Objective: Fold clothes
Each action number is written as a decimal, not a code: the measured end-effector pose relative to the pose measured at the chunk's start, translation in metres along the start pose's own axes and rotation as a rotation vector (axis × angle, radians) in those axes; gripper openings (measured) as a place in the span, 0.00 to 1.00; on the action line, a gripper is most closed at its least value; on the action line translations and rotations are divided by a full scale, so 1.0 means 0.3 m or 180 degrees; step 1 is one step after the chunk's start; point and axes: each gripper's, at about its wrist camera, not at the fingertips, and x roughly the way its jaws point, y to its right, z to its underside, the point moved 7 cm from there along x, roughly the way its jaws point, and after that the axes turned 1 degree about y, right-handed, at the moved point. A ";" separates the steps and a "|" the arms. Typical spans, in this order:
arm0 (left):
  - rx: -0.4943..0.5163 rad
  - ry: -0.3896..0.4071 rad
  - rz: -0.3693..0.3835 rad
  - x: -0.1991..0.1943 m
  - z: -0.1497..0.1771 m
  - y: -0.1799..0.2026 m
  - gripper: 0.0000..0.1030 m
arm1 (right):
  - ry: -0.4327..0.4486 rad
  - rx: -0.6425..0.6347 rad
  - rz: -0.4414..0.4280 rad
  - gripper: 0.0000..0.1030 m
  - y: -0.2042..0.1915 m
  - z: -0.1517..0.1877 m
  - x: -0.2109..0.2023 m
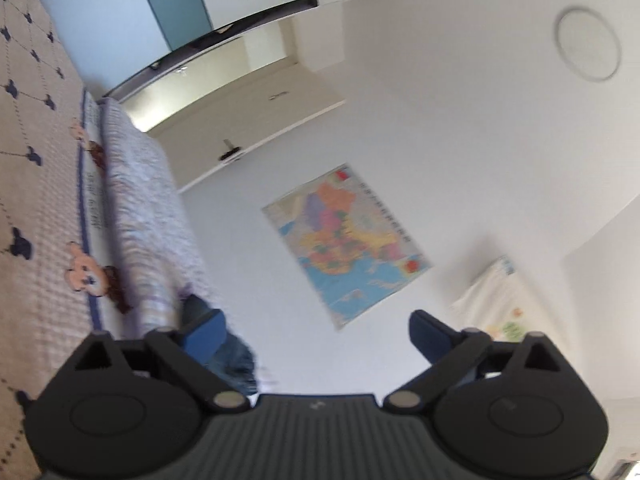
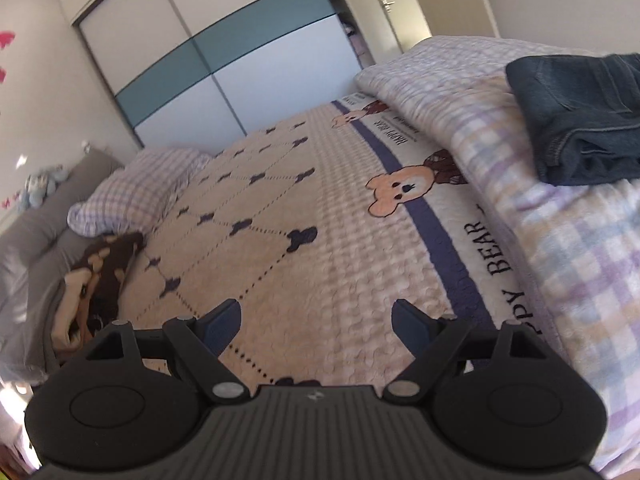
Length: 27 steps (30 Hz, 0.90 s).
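While both tools (image 2: pixel 316 322) gape empty, jeans (image 2: pixel 580 116) lie well apart.

Dark blue folded denim jeans (image 2: pixel 576 120) on a lilac-and-cream checked fleece blanket (image 2: pixel 560 264). Beside the blanket, a cream waffle-textured bedspread (image 2: pixel 320 264): navy bows, dotted diamond lines, navy stripe, peach bear faces. Past the bedspread, a white-and-teal banded wardrobe (image 2: pixel 224 60).

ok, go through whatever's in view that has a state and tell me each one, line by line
left gripper: open, nothing between its fingers
right gripper: open, nothing held
jeans: folded, lying on the checked blanket
wardrobe: sliding doors shut
room door: shut
pillow: lying at the head of the bed
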 end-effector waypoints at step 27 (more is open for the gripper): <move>0.2115 -0.0060 -0.4455 -0.228 -0.106 -0.721 1.00 | -0.0193 -0.1463 0.0652 0.88 -0.188 0.254 0.546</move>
